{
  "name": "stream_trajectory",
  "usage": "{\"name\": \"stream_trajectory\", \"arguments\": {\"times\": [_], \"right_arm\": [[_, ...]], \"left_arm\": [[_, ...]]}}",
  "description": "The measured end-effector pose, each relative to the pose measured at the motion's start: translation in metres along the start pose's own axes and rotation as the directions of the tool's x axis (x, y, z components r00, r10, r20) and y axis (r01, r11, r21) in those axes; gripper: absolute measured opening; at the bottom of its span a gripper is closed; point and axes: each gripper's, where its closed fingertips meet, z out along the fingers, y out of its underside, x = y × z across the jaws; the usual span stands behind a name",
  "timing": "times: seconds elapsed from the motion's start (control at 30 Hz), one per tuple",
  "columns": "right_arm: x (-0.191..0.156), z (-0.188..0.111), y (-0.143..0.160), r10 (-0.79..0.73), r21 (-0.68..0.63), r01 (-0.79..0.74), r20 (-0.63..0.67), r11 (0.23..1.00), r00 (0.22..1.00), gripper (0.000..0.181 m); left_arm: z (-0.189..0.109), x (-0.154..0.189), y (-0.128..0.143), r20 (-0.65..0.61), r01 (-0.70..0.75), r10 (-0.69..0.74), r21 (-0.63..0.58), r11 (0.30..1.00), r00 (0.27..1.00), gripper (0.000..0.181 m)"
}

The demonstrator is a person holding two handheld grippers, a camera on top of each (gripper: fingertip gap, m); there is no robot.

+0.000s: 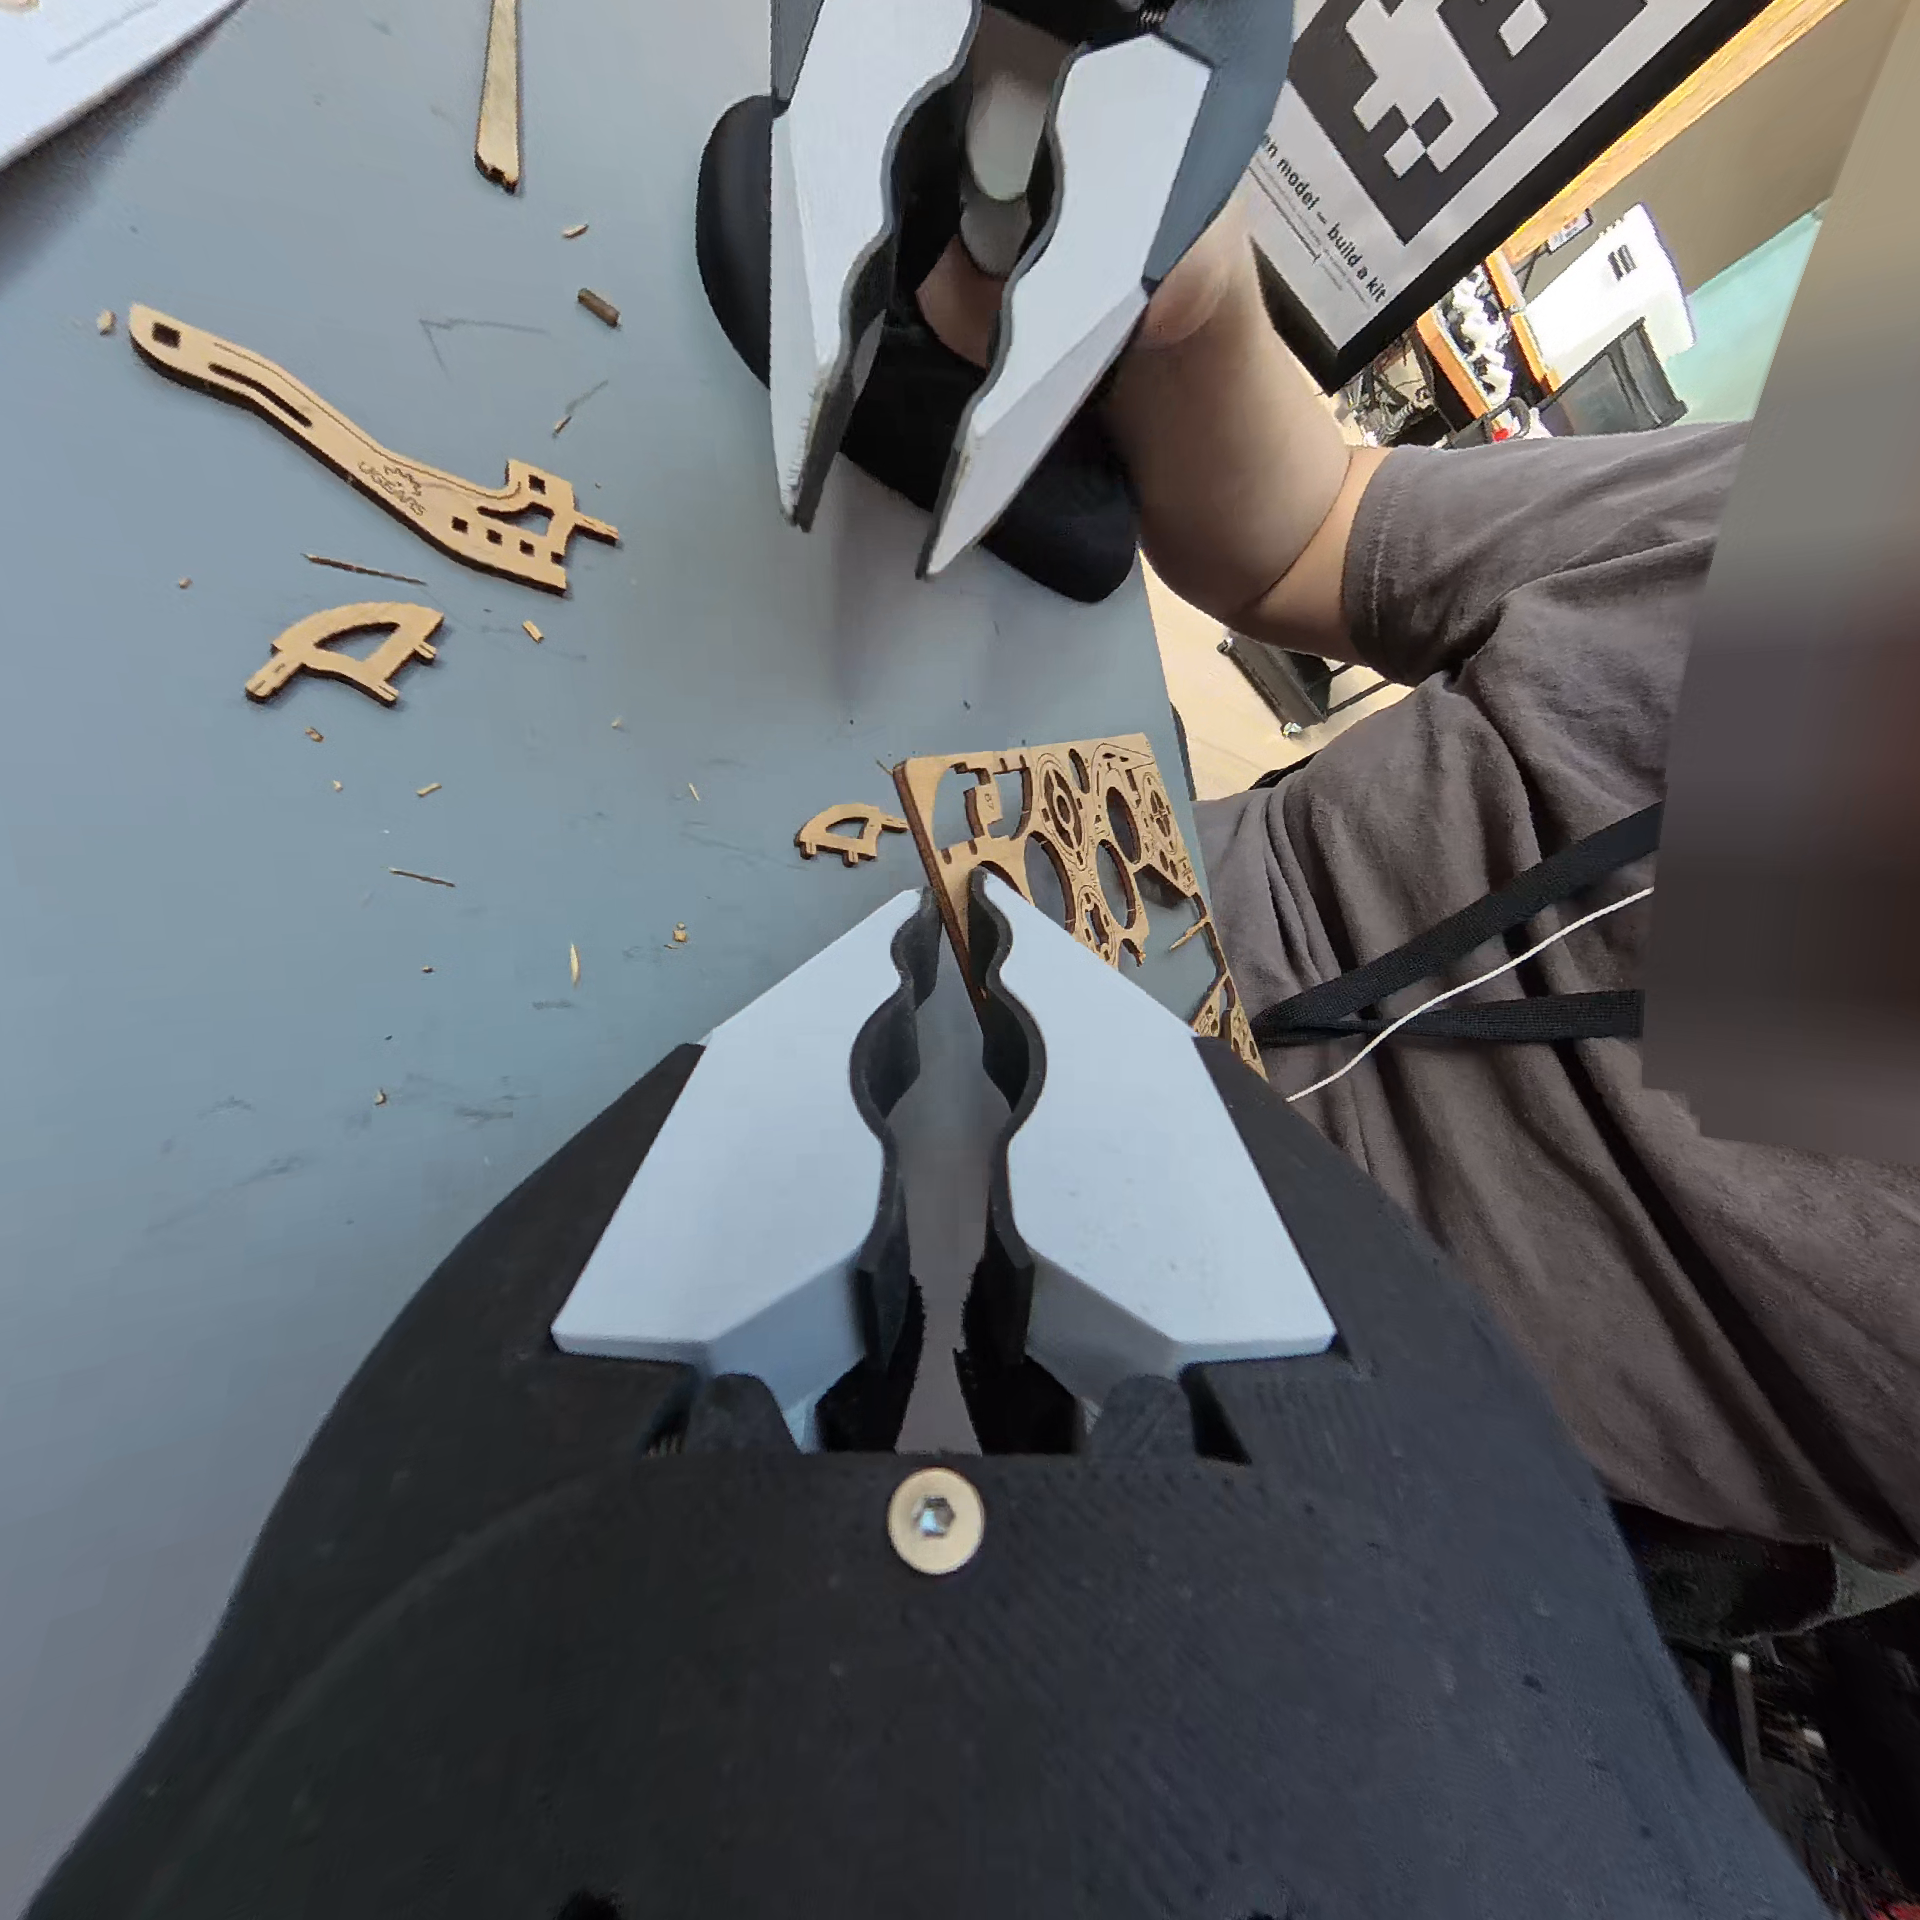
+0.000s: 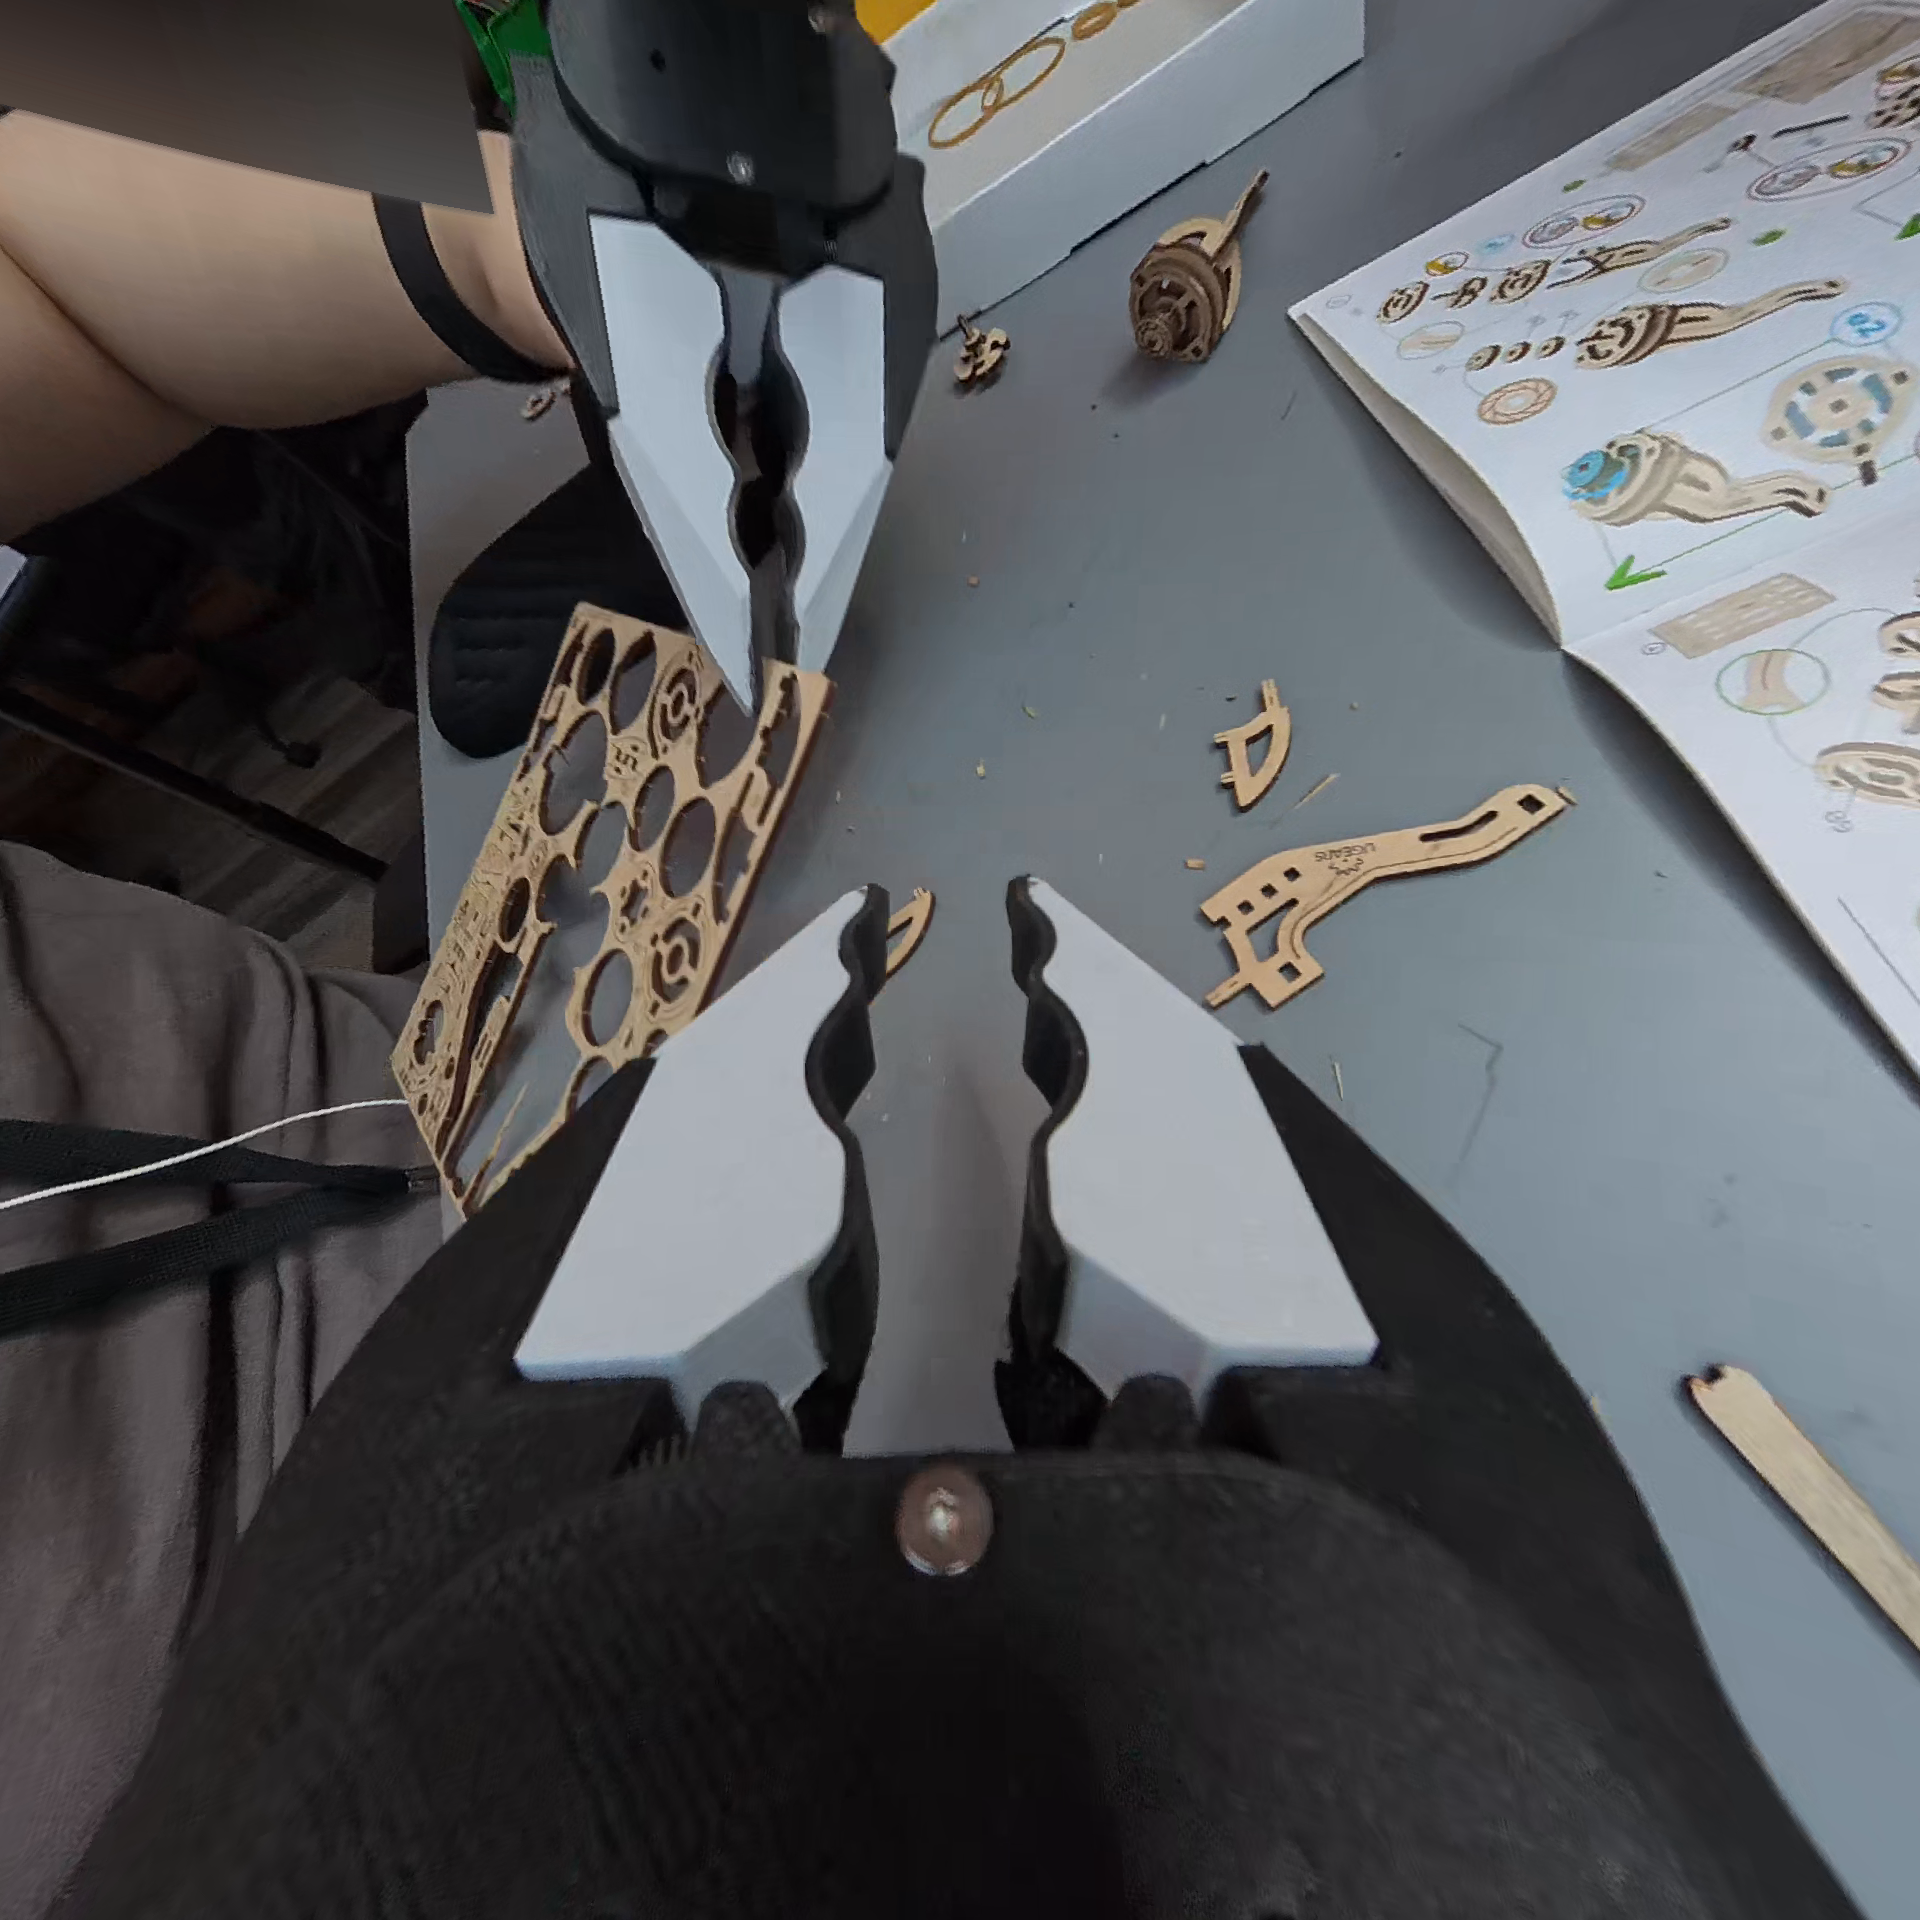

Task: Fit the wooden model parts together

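Note:
A laser-cut wooden sheet (image 1: 1081, 842) with several round cut-outs lies tilted at the table edge; it also shows in the right wrist view (image 2: 623, 883). My left gripper (image 1: 951, 909) is shut on the sheet's corner, seen from the right wrist view (image 2: 767, 681) too. My right gripper (image 2: 945, 894) is open and empty, hovering over the table, and it shows in the left wrist view (image 1: 862, 540). A small curved wooden part (image 2: 909, 925) lies just beside its left fingertip. A long slotted wooden arm (image 2: 1371, 883) and another small curved part (image 2: 1257, 753) lie loose to the right.
An open instruction booklet (image 2: 1662, 416) covers the right side. A partly built wooden gear assembly (image 2: 1190, 286) and a white box (image 2: 1122, 125) sit at the back. A flat wooden stick (image 2: 1808, 1496) lies near right. Wood chips litter the grey table (image 2: 1143, 623). A person's torso is left. The grippers' ends are close to 7 centimetres from one another.

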Motion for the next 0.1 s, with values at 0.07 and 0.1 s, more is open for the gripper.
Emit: {"name": "stream_trajectory", "arguments": {"times": [0.07,0.1], "right_arm": [[-0.006,0.009,0.015,-0.031,-0.049,0.030,-0.006,0.998,1.000,0.027],[-0.011,0.015,0.020,-0.036,-0.063,0.036,-0.001,0.997,0.999,0.030]], "left_arm": [[-0.010,0.006,-0.001,-0.010,-0.030,0.030,0.011,0.999,0.999,0.003],[-0.015,0.006,-0.001,-0.005,-0.043,0.043,0.011,0.999,0.999,0.003]]}}
